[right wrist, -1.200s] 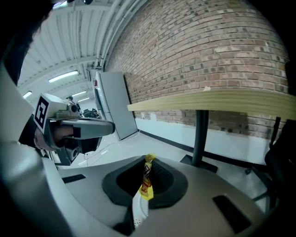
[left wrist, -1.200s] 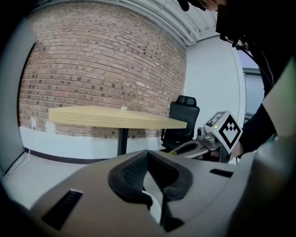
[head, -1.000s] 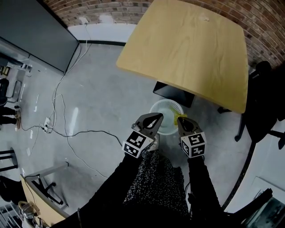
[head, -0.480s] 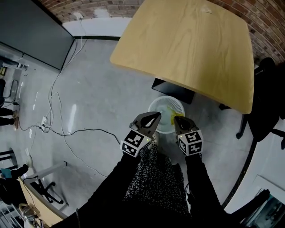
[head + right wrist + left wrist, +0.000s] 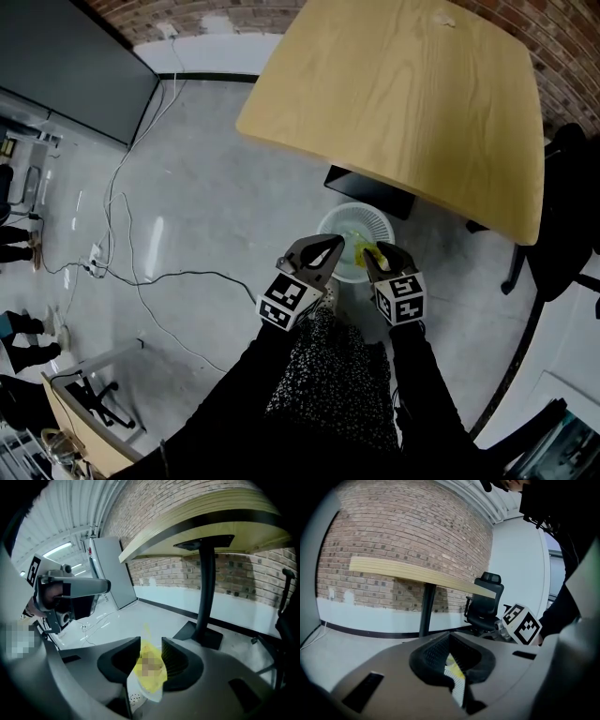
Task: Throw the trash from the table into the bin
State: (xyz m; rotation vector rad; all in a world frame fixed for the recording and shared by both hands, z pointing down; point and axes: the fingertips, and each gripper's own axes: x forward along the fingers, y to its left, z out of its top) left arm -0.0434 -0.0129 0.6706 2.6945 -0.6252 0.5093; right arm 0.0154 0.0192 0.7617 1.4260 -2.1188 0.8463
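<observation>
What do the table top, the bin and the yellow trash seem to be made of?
Table top: light wood or wood-look laminate, matt, with visible grain.
Bin: white plastic or coated metal, judging by its mesh wall.
Yellow trash: thin plastic or paper wrapper, crumpled; can't tell which.

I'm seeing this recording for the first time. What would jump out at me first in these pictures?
The bright yellow wrapper stands out first, between the parted jaws of the right gripper, which have just been opening. Just beyond it, the white bin stands on the grey floor beside the big wooden table that fills the head view's upper right.
</observation>
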